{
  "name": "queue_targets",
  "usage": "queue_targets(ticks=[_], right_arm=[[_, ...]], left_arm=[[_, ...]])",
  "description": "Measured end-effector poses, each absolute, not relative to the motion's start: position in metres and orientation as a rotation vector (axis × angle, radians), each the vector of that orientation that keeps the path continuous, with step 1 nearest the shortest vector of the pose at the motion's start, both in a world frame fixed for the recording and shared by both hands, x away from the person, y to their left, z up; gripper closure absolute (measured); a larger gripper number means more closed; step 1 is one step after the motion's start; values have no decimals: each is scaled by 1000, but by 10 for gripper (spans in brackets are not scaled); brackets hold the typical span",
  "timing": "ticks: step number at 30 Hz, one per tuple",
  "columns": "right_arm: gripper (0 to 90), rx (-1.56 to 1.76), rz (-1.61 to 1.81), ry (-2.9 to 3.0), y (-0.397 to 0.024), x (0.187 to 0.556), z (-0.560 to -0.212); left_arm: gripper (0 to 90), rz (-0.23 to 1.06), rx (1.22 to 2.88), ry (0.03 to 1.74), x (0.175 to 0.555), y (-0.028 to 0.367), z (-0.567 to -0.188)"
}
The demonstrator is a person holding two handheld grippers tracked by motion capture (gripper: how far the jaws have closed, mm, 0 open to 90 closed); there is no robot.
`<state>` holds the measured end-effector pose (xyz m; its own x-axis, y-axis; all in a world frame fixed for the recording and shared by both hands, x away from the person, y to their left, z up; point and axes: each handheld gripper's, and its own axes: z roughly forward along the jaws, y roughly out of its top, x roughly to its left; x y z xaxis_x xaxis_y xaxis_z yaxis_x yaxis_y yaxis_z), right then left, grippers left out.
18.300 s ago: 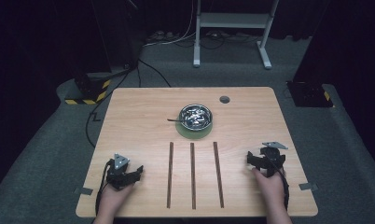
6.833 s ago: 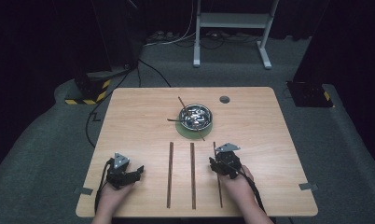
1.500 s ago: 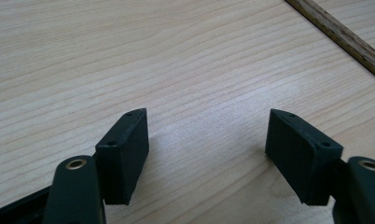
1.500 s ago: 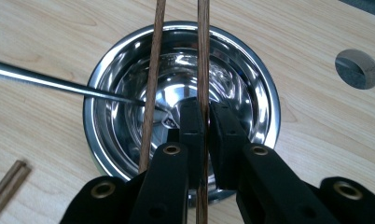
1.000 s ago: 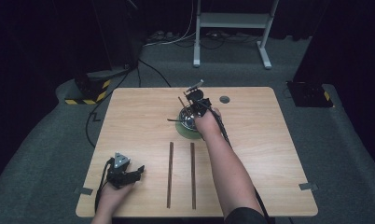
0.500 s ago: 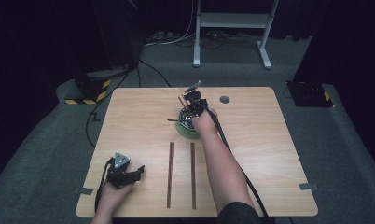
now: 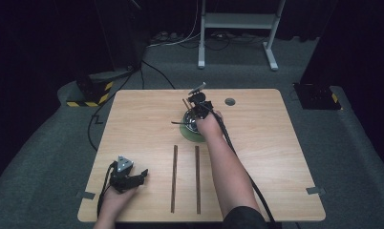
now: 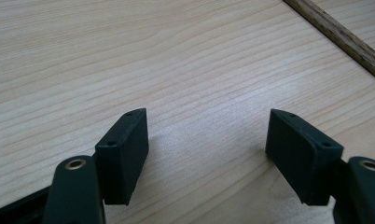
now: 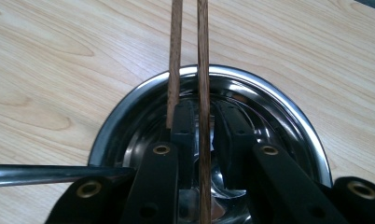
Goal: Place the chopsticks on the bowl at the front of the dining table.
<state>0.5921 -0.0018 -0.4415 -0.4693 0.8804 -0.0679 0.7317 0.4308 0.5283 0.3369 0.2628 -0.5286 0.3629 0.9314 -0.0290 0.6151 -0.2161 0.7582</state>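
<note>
A shiny steel bowl (image 7: 189,125) (image 9: 279,100) on a green base stands at the table's far middle. My right gripper (image 7: 198,102) (image 9: 203,109) hangs over it, shut on a thin wooden stick (image 9: 203,56) that runs up between the jaws and past the rim. A second wooden stick (image 9: 175,56) leans in the bowl just beside it. Two more sticks (image 7: 175,176) (image 7: 197,176) lie side by side near the front edge. At the front left my left gripper (image 7: 138,175) (image 8: 206,140) rests on the bare wood, open, with nothing between its jaws.
A thin metal rod (image 9: 36,175) (image 7: 176,122) pokes out of the bowl to its left. A small grey disc (image 7: 229,101) sits in the wooden table (image 7: 276,157) behind the bowl. One lying stick (image 8: 344,39) crosses the left gripper view's far corner.
My right gripper took the right-hand stick off the table and carried it to the bowl. Over the last second it has hardly shifted. The left gripper has stayed put.
</note>
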Motion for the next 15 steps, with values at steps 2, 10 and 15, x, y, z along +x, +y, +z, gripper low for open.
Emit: queue_targets(ticks=[2,10,15], right_arm=[[752,1372,631,2352,-3,590,-438],[717,1293,738,2337,-28,561,-422],[722,1246,814,2305,-59,529,-425]], left_arm=[[300,577,1930,1339,337,263,-529],[308,586,1943,1330,338,262,-529],[308,582,1950,1329,338,263,-528]])
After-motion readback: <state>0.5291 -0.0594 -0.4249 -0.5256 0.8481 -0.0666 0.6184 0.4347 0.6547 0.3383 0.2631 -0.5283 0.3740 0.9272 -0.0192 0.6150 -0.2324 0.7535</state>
